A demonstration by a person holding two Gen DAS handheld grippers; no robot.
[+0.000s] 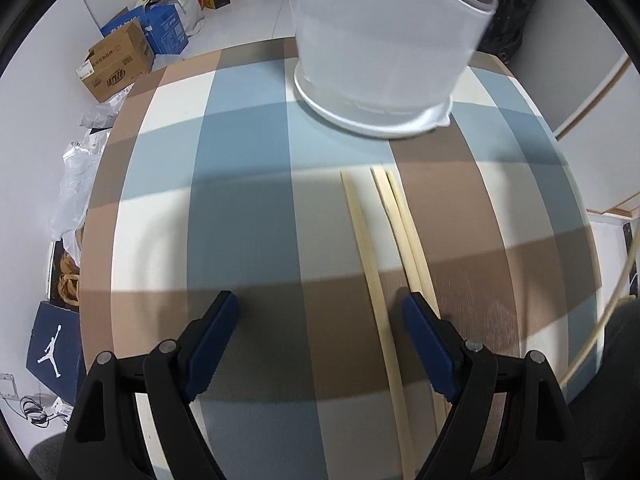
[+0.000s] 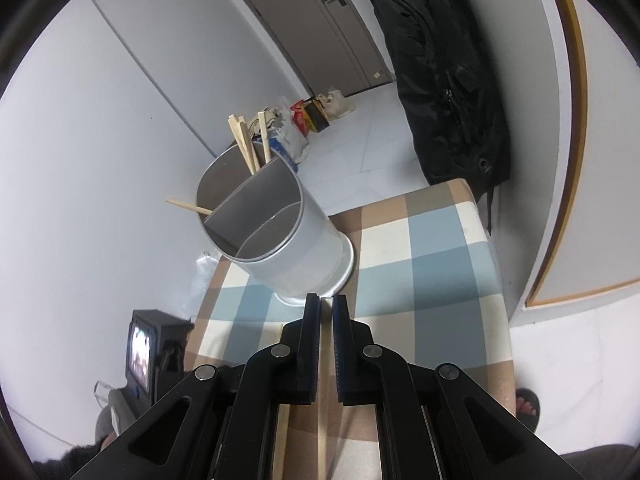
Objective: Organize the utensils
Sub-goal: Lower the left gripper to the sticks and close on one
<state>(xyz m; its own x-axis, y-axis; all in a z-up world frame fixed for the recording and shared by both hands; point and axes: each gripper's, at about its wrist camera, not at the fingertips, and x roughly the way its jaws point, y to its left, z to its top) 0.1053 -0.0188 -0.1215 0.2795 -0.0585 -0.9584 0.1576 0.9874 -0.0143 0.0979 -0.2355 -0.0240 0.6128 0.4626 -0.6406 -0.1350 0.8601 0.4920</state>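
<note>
holding one chopstick (image 2: pixel 321 380) pinched, the right gripper (image 2: pixel 327 312) should tilt it upright over the holder (image 2: pixel 296 248) at frame centre; left gripper (image 1: pixel 318 312) gapes empty above three chopsticks (image 1: pixel 400 240).

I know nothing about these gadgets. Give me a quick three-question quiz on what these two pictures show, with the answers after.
1. True or false: the left gripper is open and holds nothing.
2. What is pinched in the right gripper? A) a spoon B) a chopstick C) a fork
3. Fill in: three chopsticks lie loose on the checked ____ in front of the holder.

Key
1. True. Its fingers stand wide apart above the cloth.
2. B. A pale chopstick runs between the nearly closed fingers.
3. Tablecloth. In the right view, the divided holder already has several chopsticks standing in its far section.
</note>
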